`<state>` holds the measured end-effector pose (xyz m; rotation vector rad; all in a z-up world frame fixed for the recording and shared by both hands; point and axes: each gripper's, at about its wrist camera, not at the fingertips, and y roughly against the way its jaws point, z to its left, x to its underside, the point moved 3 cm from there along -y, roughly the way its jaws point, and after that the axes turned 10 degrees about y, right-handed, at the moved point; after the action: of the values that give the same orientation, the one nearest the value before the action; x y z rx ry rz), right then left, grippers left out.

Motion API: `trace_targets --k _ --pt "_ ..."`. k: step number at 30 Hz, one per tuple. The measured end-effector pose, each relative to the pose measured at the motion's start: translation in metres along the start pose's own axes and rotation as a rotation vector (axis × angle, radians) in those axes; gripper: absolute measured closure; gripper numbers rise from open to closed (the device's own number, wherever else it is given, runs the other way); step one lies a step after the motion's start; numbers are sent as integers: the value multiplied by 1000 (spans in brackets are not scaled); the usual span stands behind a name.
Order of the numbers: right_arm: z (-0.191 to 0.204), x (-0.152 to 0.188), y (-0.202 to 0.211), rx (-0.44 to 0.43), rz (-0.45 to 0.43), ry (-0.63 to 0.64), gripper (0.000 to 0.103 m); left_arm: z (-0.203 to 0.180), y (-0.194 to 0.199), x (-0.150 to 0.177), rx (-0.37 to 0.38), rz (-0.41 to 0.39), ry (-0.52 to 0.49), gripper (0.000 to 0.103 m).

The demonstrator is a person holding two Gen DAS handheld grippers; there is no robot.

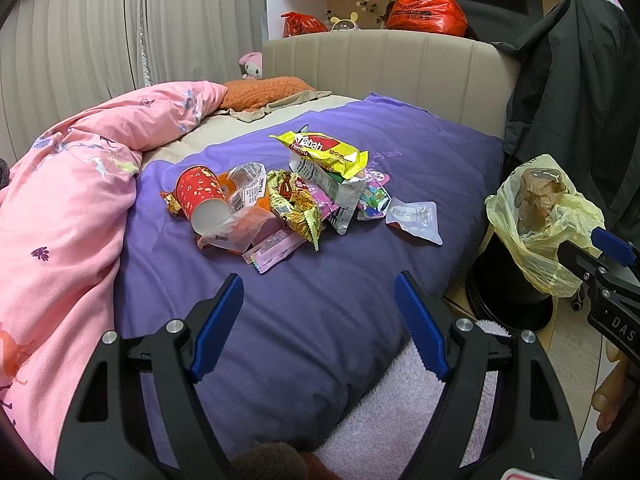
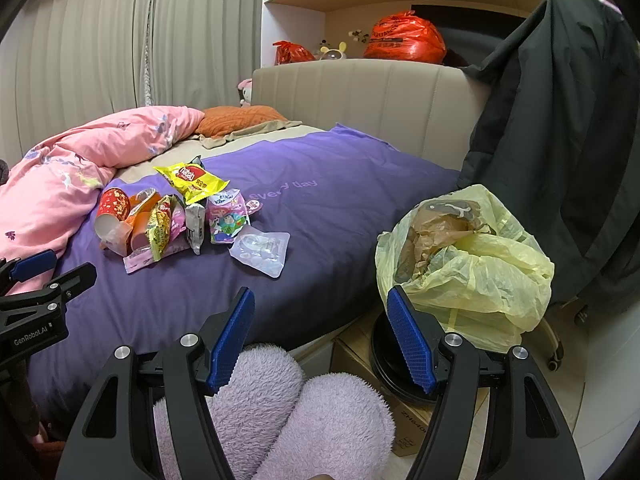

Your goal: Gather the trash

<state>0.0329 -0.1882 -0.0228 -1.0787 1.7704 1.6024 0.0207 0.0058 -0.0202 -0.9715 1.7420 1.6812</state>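
Right wrist view alone shows fluffy lilac slippers (image 2: 280, 408), left gripper (image 1: 320, 320) and right gripper (image 2: 320, 336) both spread, empty, wrapper pile (image 1: 276, 196) on purple bedspread (image 1: 320, 280), yellow-bagged bin (image 2: 468, 264) beside bed, curtained bedroom

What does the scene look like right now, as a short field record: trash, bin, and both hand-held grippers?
trash: pile of wrappers with a tipped red paper cup and yellow snack packet on the purple bedcover
outlier: clear plastic pouch lying just right of the pile
bin: black round bin lined with a yellow plastic bag, beside the bed
left hand-held gripper: open, empty
right hand-held gripper: open, empty
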Motion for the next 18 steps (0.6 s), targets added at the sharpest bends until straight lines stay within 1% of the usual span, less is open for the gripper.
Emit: trace_targets --k 18 --pt "3 3 -1 -4 3 6 38 2 0 0 0 -2 4 29"
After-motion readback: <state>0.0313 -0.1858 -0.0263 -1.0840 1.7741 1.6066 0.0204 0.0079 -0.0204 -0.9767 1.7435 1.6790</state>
